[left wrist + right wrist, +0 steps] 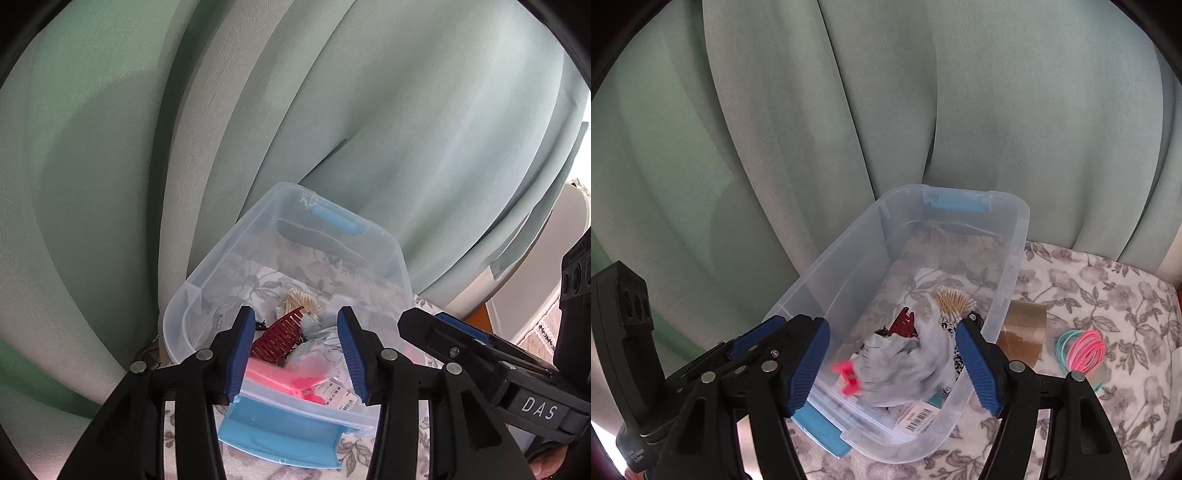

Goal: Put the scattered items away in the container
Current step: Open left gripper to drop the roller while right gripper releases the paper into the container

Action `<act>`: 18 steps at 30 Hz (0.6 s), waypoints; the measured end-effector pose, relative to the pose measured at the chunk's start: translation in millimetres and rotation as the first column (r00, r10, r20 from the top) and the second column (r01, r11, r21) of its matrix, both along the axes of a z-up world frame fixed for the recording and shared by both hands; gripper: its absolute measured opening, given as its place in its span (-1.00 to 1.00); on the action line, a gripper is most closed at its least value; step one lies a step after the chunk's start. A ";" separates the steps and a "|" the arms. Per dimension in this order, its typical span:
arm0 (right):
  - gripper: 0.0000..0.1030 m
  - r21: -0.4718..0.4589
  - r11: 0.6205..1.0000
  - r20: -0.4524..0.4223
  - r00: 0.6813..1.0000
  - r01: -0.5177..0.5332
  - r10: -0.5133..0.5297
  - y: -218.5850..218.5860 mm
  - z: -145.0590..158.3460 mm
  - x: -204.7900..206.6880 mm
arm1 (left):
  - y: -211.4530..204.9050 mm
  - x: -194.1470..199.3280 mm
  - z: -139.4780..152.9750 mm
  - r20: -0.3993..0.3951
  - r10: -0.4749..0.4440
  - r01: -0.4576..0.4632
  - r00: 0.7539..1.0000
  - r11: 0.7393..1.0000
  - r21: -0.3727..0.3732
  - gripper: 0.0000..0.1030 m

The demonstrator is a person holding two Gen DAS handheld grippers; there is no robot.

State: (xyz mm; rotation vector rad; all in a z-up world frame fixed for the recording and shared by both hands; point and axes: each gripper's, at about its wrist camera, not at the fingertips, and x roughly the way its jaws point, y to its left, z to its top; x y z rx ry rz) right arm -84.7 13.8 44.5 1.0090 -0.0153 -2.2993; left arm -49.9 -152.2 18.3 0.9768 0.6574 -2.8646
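Note:
A clear plastic container (229, 254) (849, 258) with blue latches stands on a floral cloth. Inside lie a dark red comb (280, 334), a pink clip (280, 380) (847, 376), cotton swabs (299, 301) (955, 301), a crumpled grey-white wrapper (916, 365) and a barcoded packet (918, 415). My left gripper (299, 354) is open and empty above the container's near end. My right gripper (892, 369) is open and empty over the same end. Brown tape (1023, 332) and coloured hair ties (1080, 349) lie on the cloth right of the container.
Green curtains (812, 110) hang right behind the container. The floral cloth (1108, 295) reaches to the right. The right gripper's body (498, 362) shows at the right of the left wrist view, and the left gripper's body (631, 332) at the left of the right wrist view.

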 end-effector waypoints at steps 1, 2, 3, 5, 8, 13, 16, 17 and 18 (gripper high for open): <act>0.52 0.000 1.000 -0.002 1.000 0.002 -0.002 0.8 0.6 0.9 | -0.6 0.4 0.8 0.000 0.002 -0.002 1.000 1.000 0.002 -0.03; 0.55 -0.001 1.000 -0.002 1.000 0.003 -0.003 1.9 1.2 1.6 | -0.6 1.4 1.3 0.001 0.004 -0.004 1.000 1.000 0.001 0.00; 0.60 -0.002 1.000 -0.002 1.000 0.006 -0.006 3.0 1.5 2.1 | -0.5 1.9 1.9 0.001 0.005 -0.005 1.000 1.000 0.001 0.02; 0.65 -0.005 1.000 -0.003 1.000 0.011 -0.011 5.8 2.9 3.8 | 0.4 3.2 3.4 0.001 0.005 -0.005 1.000 1.000 0.000 0.09; 0.74 -0.009 1.000 -0.004 1.000 0.021 -0.021 10.4 4.6 6.7 | 1.6 4.3 5.0 0.004 0.007 -0.007 1.000 1.000 0.004 0.16; 0.92 -0.022 0.999 -0.005 0.999 0.035 -0.035 19.2 7.7 12.9 | 6.6 10.1 12.4 -0.003 -0.001 0.001 1.000 1.000 0.004 0.17; 0.97 -0.028 0.999 -0.009 0.999 0.043 -0.043 25.2 9.8 17.1 | 10.7 13.8 17.0 -0.011 -0.009 0.009 1.000 1.000 -0.002 0.18; 0.97 -0.030 0.998 -0.010 0.999 0.046 -0.047 27.3 10.7 18.5 | 12.0 15.0 18.6 -0.012 -0.012 0.012 1.000 1.000 -0.002 0.18; 0.98 -0.032 0.998 -0.010 0.999 0.050 -0.050 29.3 11.2 19.8 | 13.8 16.2 20.3 -0.014 -0.015 0.015 1.000 1.000 -0.005 0.18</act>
